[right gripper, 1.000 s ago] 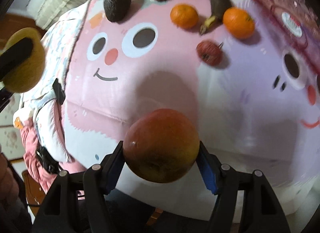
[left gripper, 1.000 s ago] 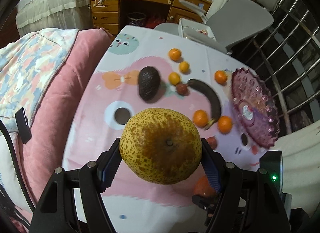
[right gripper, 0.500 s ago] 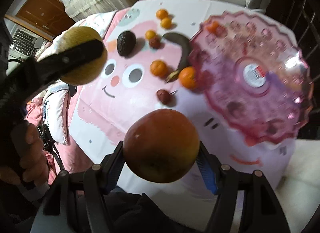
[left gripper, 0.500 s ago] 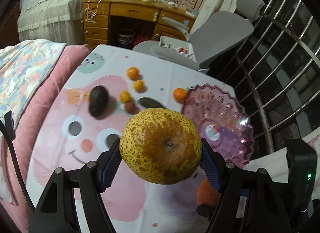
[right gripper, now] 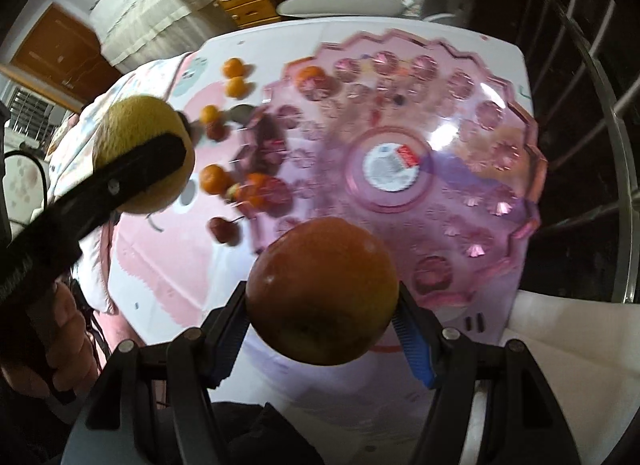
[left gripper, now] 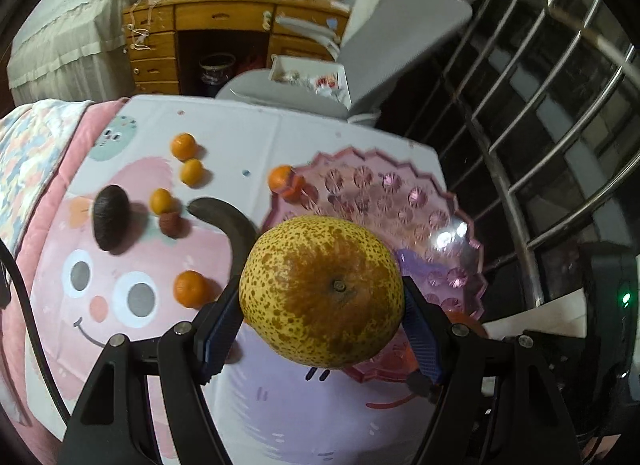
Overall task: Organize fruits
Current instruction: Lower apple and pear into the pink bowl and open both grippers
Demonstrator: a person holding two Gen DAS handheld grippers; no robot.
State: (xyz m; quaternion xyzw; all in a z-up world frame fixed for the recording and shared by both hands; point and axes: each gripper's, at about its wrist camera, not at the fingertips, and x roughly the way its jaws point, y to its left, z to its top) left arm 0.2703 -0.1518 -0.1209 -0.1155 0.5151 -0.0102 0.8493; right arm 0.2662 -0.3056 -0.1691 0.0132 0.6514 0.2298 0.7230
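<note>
My left gripper (left gripper: 322,329) is shut on a yellow, brown-speckled pear (left gripper: 322,291), held above the cartoon tablecloth at the near left rim of the pink glass plate (left gripper: 400,201). My right gripper (right gripper: 322,329) is shut on a red-orange apple (right gripper: 322,291), which hangs over the near edge of the pink plate (right gripper: 500,137). The plate's dish looks empty apart from a label. To its left on the cloth lie several mandarins (left gripper: 191,289), an avocado (left gripper: 111,221), a blackened banana (left gripper: 232,225) and a small red fruit (right gripper: 223,230). The pear (right gripper: 144,153) also shows at the left of the right wrist view.
A grey office chair (left gripper: 392,49) and a wooden desk (left gripper: 224,21) stand beyond the table. A metal railing (left gripper: 540,145) runs along the right. Pink bedding (left gripper: 52,169) lies at the left. A hand (right gripper: 60,345) grips the left tool. A white cloth (right gripper: 580,345) sits at the near right.
Both grippers have carried their fruit rightward across the table to the pink plate. The right one has also risen, so the plate now fills its view. Both grips are unchanged.
</note>
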